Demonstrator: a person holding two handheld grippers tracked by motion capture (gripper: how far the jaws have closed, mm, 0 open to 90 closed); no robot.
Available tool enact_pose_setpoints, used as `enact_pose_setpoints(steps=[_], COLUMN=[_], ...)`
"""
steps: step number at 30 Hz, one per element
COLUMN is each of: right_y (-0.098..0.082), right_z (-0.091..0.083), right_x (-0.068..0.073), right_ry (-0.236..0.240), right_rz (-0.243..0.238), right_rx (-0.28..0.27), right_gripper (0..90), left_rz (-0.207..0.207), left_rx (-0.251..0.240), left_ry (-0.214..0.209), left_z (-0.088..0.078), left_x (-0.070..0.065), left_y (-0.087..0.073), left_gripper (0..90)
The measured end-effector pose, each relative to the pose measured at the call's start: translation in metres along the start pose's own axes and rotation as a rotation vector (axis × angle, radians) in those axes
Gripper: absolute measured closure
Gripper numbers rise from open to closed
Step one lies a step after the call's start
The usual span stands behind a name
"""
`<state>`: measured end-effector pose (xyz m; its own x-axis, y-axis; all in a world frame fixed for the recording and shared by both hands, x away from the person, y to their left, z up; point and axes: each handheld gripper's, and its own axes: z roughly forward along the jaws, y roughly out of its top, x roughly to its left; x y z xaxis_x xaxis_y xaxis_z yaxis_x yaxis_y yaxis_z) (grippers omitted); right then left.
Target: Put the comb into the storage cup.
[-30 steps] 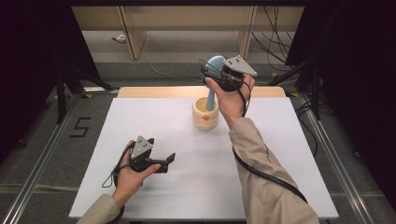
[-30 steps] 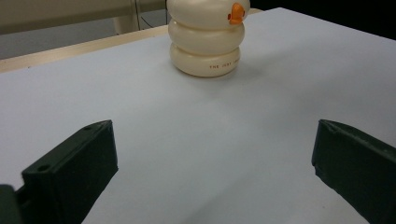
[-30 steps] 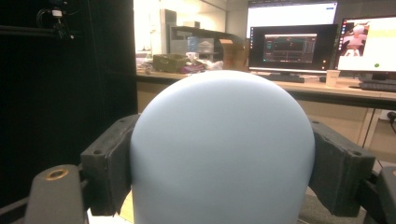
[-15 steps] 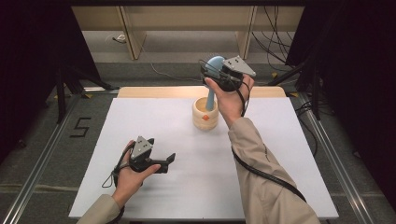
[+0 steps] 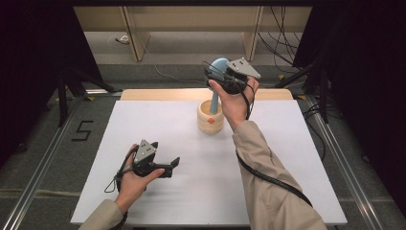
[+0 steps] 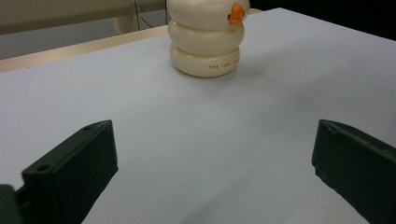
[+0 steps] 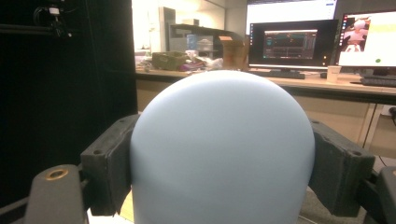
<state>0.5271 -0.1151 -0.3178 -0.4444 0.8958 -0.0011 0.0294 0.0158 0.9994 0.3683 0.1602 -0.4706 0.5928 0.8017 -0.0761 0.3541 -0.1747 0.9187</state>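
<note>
1. Right gripper (image 5: 216, 73) is raised above the far middle of the white table (image 5: 287, 158), its two black jaws pressed against either side of the rounded pale blue head of a tool (image 7: 222, 149)
2. In the high view that blue tool (image 5: 218, 67) runs down by a slim blue stem (image 5: 214, 101) into the cream ribbed holder (image 5: 210, 117), which stands on the table just beside the right hand (image 5: 235, 103)
3. Cream ribbed holder, seen from the left gripper view (image 6: 205, 39), is built of stacked rounded rings with a small orange mark (image 6: 236, 13) near its top and orange lettering on the lowest ring
4. Left gripper (image 5: 173, 164) lies low at the near left of the table, held in the left hand (image 5: 134, 179), well apart from the holder
5. Its jaws stand wide apart with only bare table between them
</note>
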Motion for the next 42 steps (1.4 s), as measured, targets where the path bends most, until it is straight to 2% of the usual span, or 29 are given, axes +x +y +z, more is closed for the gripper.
enact_pose_setpoints(steps=[42], right_y=[-0.017], right_z=[0.007], right_x=[-0.002], right_ry=[-0.017], right_rz=[-0.013], right_rx=[0.030], right_gripper=[20.3], left_rz=[0.004], left_rx=[0.004], left_ry=[-0.002], left_z=[0.001], left_x=[0.000], left_y=[-0.001], left_gripper=[0.0])
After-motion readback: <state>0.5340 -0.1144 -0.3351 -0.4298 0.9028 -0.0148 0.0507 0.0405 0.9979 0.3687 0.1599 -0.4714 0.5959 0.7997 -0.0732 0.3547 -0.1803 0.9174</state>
